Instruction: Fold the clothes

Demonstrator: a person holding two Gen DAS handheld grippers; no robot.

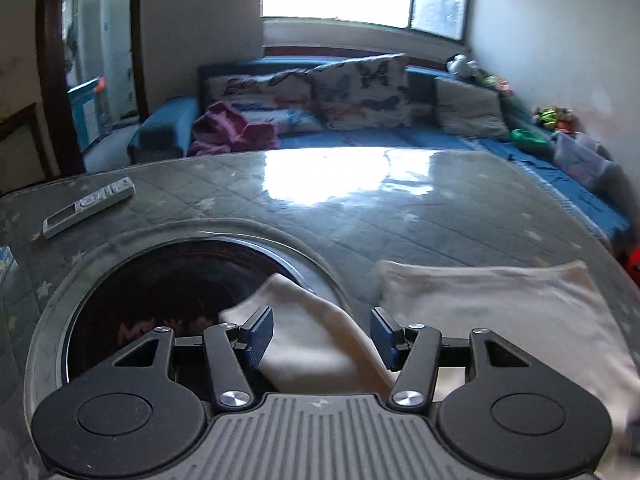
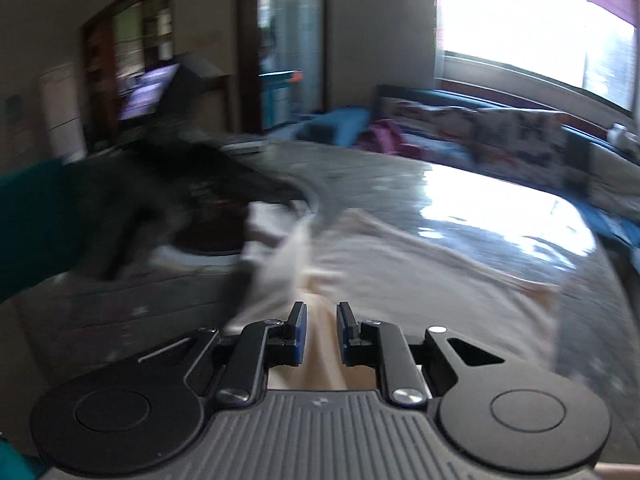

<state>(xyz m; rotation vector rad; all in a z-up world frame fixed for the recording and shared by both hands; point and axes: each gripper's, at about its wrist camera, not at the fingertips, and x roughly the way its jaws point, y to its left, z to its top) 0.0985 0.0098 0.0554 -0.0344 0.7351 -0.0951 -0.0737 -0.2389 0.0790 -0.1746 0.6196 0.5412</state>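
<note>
A cream garment (image 1: 500,308) lies on the glass-topped table (image 1: 320,208). One sleeve (image 1: 308,340) of it runs left over the rim of a dark round inset (image 1: 160,296). My left gripper (image 1: 322,334) is open wide just above that sleeve, with a blue pad on each side of it. In the right wrist view the garment (image 2: 420,264) spreads ahead, and its near edge bunches up between the narrowed fingers of my right gripper (image 2: 322,330), with folds fanning out from there. The left gripper (image 2: 168,200) shows there as a dark blur, behind it a teal sleeve (image 2: 28,220).
A silver remote (image 1: 88,206) lies on the table's far left. Behind the table stands a blue sofa (image 1: 360,136) with patterned cushions (image 1: 360,92), a purple cloth (image 1: 232,128) and toys at its right end. Window glare covers the table's far middle.
</note>
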